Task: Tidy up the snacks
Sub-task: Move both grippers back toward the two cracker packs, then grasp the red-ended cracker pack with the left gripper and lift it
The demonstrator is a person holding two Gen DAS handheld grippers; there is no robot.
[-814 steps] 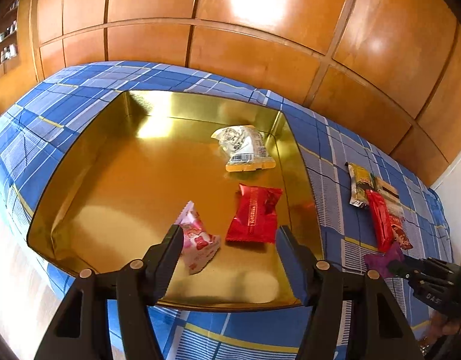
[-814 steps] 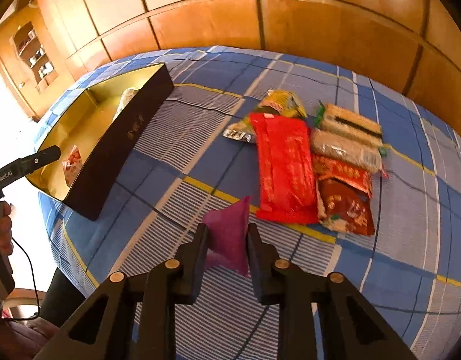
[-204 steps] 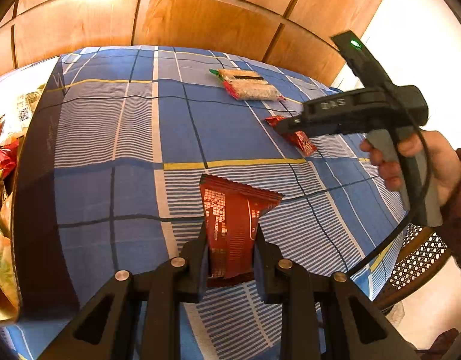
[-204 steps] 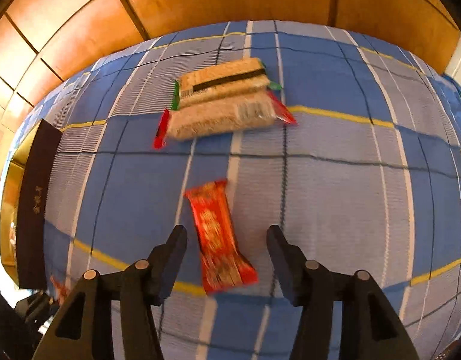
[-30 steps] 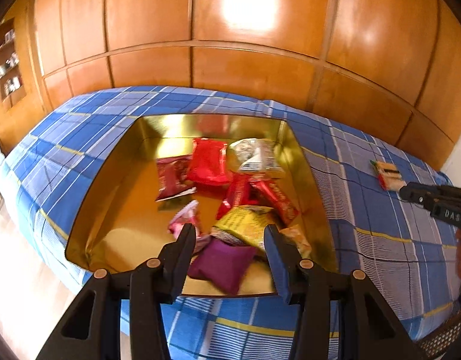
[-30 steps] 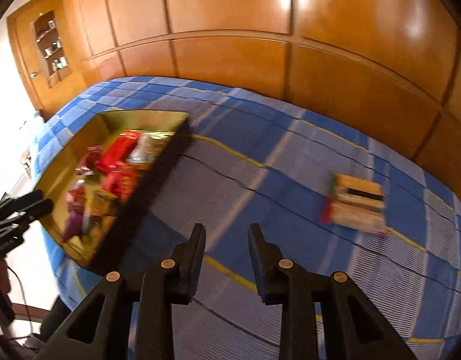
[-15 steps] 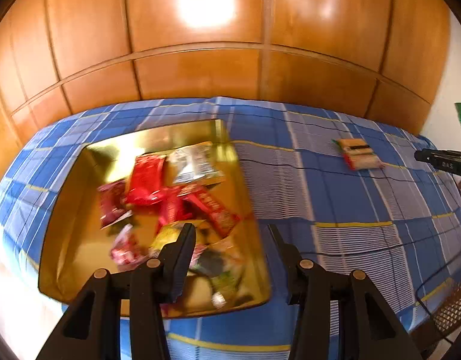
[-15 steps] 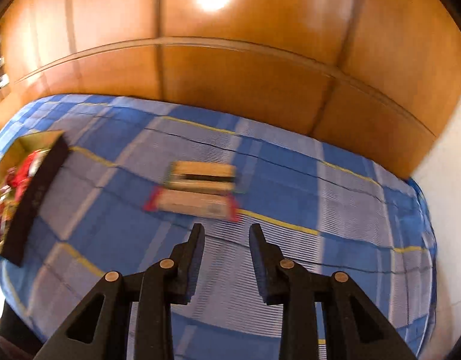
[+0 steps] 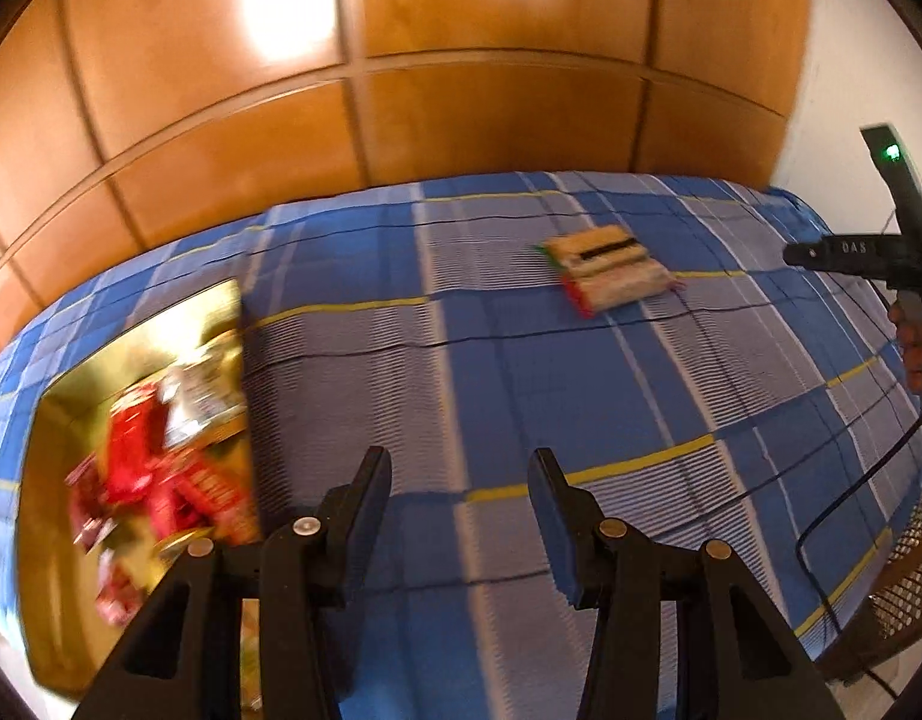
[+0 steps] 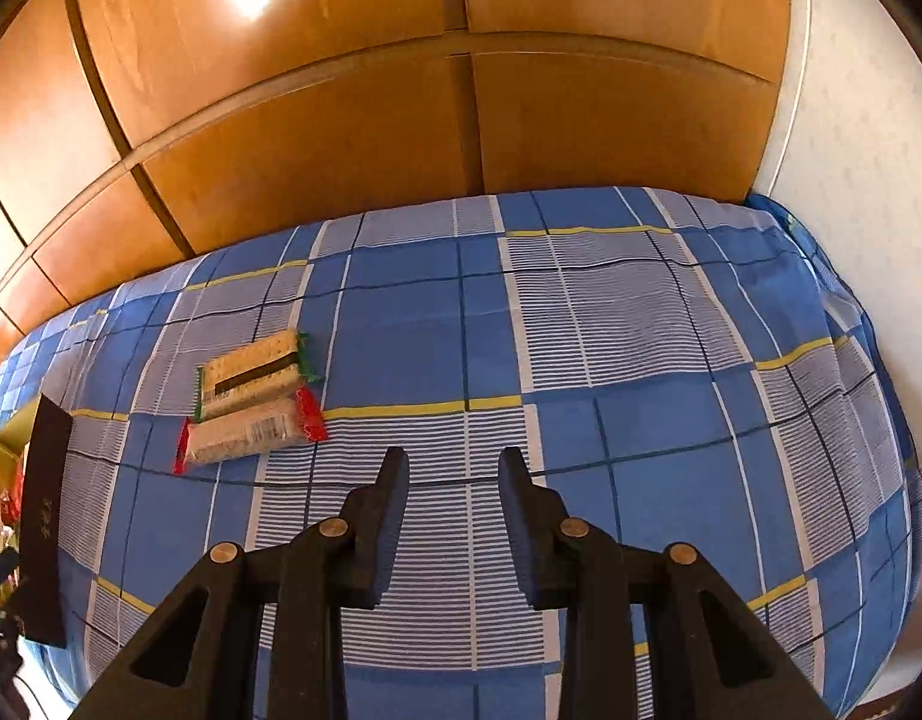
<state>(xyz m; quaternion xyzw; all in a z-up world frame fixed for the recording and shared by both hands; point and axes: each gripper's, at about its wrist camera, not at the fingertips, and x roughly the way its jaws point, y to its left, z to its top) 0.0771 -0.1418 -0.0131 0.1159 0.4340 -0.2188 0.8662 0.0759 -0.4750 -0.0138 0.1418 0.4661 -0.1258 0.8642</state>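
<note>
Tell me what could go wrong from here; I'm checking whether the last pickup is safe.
The two cracker packs lie touching on the blue plaid cloth, so a grab could catch both, or push one aside. Both the left gripper and right gripper hang empty facing them; they might collide. The gold tray looks crowded.

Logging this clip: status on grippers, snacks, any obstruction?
Left gripper open, empty. Right gripper open, empty. Two cracker packs left on cloth; rest in gold tray. Nothing in the way.
</note>
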